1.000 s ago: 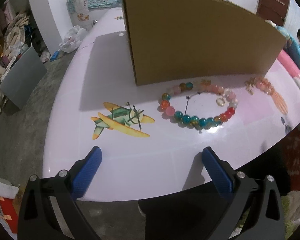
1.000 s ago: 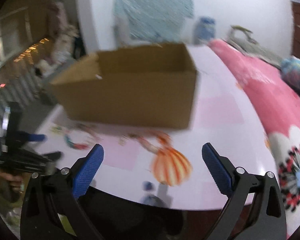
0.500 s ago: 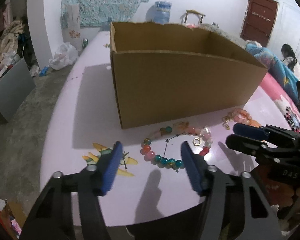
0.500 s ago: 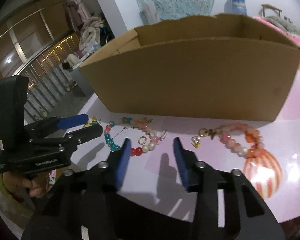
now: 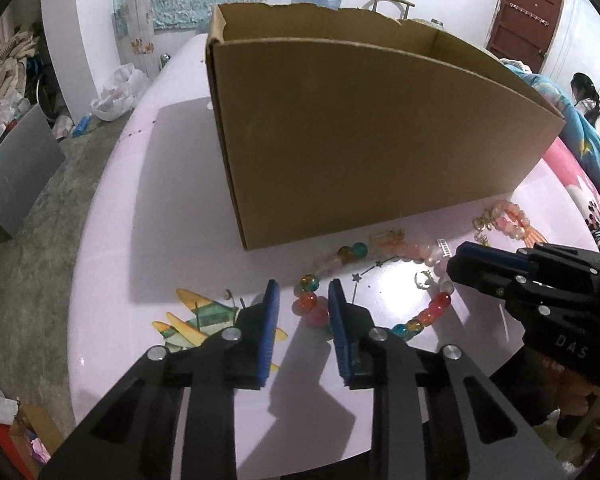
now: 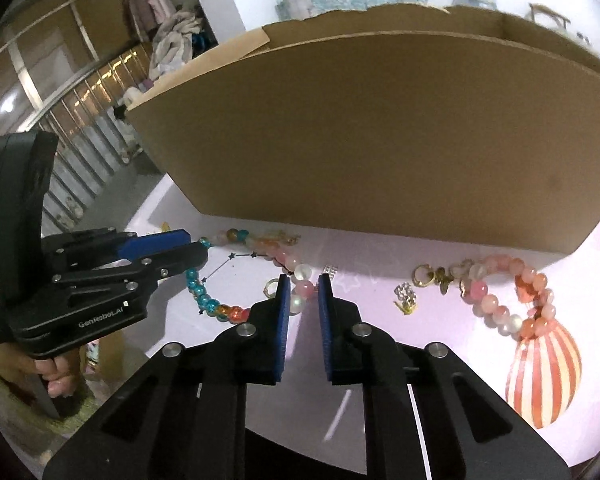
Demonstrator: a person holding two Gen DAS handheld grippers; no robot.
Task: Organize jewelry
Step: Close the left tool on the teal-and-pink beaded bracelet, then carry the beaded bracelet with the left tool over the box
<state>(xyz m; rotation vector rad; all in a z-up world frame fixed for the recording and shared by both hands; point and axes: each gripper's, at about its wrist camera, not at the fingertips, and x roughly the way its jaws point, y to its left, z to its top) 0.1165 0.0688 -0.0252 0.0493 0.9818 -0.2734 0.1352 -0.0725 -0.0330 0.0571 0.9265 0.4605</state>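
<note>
Box point(image 5: 372, 128) dominates, open top, upright on the counter point(image 5: 148, 216), its near wall just behind the jewelry. Judged light and stiff cardboard, likely the drop spot, though its inside floor is hidden.

Counter is glossy pale pink, so beads probably slide and roll. Front edge sits close under both grippers; a nudged piece could go off it. Free room lies left of the box and over the plane sticker point(image 5: 204, 320); between box wall and beads it is tight.

Bead bracelet point(image 5: 380, 280), multicolour, lies flat in an open loop just in front of the box. Judged light, limp on its string, beads hard and slick. Best pinch across one bead run, not the loop's empty middle.

Pink bracelet point(image 6: 508, 296) lies to the right near the balloon sticker point(image 6: 544, 372), with small gold charms point(image 6: 424, 280) loose beside it; too small to identify.

Left gripper point(image 5: 303, 300) has just been closing, now narrow, red and pink beads sit between the fingers, contact unclear. Right gripper point(image 6: 299, 292) has likewise just been closing, narrow, pale beads between the fingers on the loop's opposite side, pads apparently not yet pressing.
</note>
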